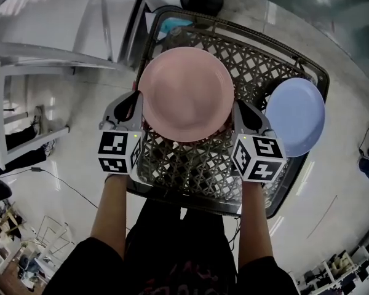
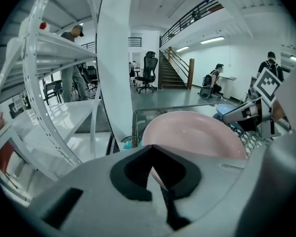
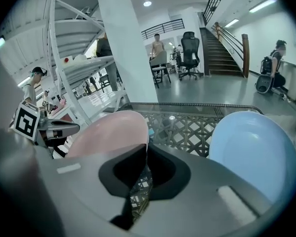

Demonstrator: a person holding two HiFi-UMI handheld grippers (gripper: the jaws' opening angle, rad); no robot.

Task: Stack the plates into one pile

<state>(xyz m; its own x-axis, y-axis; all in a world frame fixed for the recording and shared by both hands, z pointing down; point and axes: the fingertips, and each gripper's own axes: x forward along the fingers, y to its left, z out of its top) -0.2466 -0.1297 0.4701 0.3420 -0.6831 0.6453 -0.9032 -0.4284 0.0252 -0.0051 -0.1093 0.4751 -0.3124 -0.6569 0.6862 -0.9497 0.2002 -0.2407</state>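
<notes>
Grippers (image 1: 138, 108) (image 1: 239, 113) (both clamped) on pink plate (image 1: 186, 94)

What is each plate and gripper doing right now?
pink plate: held above the table by its two sides.
blue plate: lying on the table, not stacked.
left gripper: shut on the pink plate's rim.
right gripper: shut on the pink plate's rim.

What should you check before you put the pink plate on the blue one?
1. Fingers of left gripper shut on rim of round pink plate: ok.
2. Fingers of right gripper shut on the opposite rim: ok.
3. Round light-blue plate has nothing on top: ok.
4. Pink plate is above the blue plate: not ok, it is left of it.
5. Pink plate is lifted clear of the dark lattice table: cannot tell.
</notes>
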